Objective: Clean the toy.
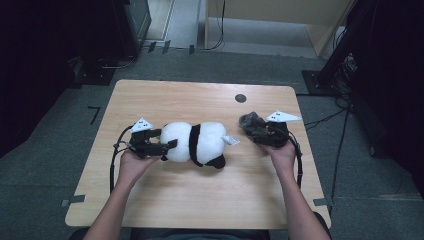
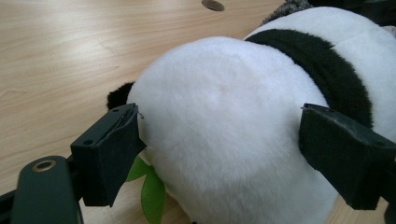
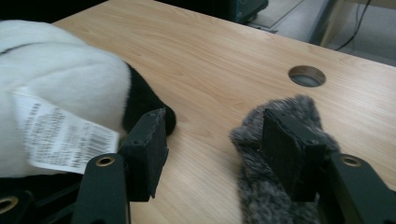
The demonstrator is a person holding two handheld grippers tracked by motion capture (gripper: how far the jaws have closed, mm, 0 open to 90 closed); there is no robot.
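A black-and-white panda plush (image 1: 197, 142) lies on its side in the middle of the wooden table (image 1: 200, 195). My left gripper (image 1: 164, 140) is at its left end, open wide. In the left gripper view the plush's round white end (image 2: 233, 93) sits between the two pads (image 2: 112, 149), which show no dent in the fur. My right gripper (image 1: 261, 132) is open to the right of the plush. A grey furry piece (image 3: 254, 186) lies against its right finger, and bare table shows between the jaws (image 3: 215, 126). The plush's white label (image 3: 60, 135) hangs beside its left finger.
A round cable hole (image 1: 240, 98) sits in the table behind the right gripper. A green leaf part (image 2: 149, 191) pokes out under the plush. Dark equipment and cables stand on the floor beyond the table. Bare wood stretches in front of the plush, toward the person.
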